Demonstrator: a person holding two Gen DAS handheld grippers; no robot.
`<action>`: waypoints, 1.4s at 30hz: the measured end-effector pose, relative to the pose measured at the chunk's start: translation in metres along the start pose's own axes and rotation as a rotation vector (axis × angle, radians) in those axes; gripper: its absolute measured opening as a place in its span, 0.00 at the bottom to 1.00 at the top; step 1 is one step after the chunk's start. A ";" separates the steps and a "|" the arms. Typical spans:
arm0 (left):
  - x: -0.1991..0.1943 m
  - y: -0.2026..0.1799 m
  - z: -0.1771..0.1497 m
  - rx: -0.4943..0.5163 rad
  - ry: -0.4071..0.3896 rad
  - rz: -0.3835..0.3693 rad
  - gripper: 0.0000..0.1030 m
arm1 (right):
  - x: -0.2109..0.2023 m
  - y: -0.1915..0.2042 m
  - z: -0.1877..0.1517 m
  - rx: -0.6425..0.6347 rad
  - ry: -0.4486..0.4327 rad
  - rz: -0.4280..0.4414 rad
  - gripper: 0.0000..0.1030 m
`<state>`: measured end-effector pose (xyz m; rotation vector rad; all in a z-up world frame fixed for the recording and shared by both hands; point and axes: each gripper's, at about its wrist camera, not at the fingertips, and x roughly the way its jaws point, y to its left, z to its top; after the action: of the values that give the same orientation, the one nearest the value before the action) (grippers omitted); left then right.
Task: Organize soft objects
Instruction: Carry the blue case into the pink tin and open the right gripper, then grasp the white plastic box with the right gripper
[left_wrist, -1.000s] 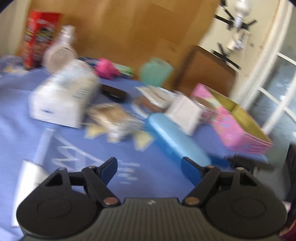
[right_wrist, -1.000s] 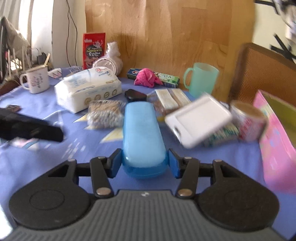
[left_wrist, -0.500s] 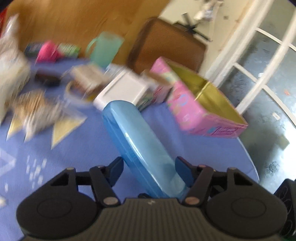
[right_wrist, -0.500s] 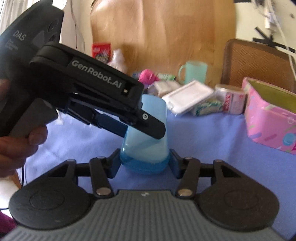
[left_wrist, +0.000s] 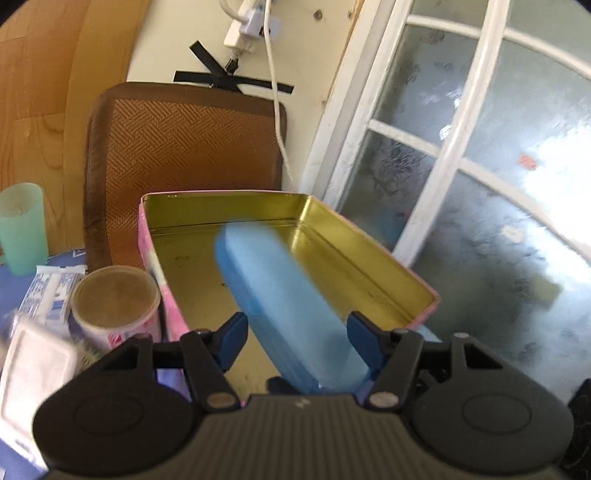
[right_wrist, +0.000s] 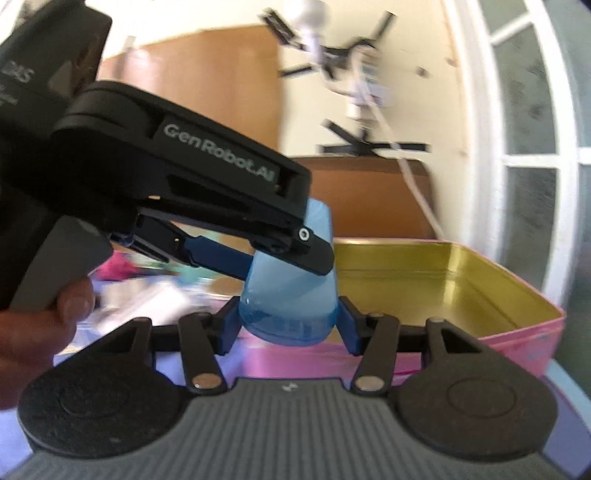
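Blue cloth covered the table (left_wrist: 14, 291), on which a pink tin (left_wrist: 369, 266) with a gold interior stood open before a brown woven chair back (left_wrist: 184, 144) and a frosted white-framed door (left_wrist: 461, 147). The right tongs (right_wrist: 288, 325) pinched the near end of a light-blue case (right_wrist: 291, 299), held over the tin. The left tongs (left_wrist: 295, 339) were spread, flanking the case without clear contact. A paper cup (left_wrist: 114, 306) stood just beside the tin; a green mug (left_wrist: 22, 229) stood farther left.
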<state>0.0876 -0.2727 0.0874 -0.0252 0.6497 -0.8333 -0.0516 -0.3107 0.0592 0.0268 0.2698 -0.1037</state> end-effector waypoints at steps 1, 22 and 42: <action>0.002 0.000 0.000 -0.004 -0.006 0.015 0.61 | 0.009 -0.005 -0.002 -0.002 0.016 -0.033 0.56; -0.197 0.173 -0.130 -0.373 -0.188 0.290 0.73 | 0.095 0.073 -0.015 0.341 0.414 0.456 0.58; -0.134 0.132 -0.142 -0.340 0.046 -0.079 0.54 | -0.020 0.066 -0.051 0.344 0.490 0.649 0.18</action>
<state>0.0343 -0.0570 0.0083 -0.3417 0.8324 -0.7926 -0.0772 -0.2411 0.0166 0.4821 0.7169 0.5108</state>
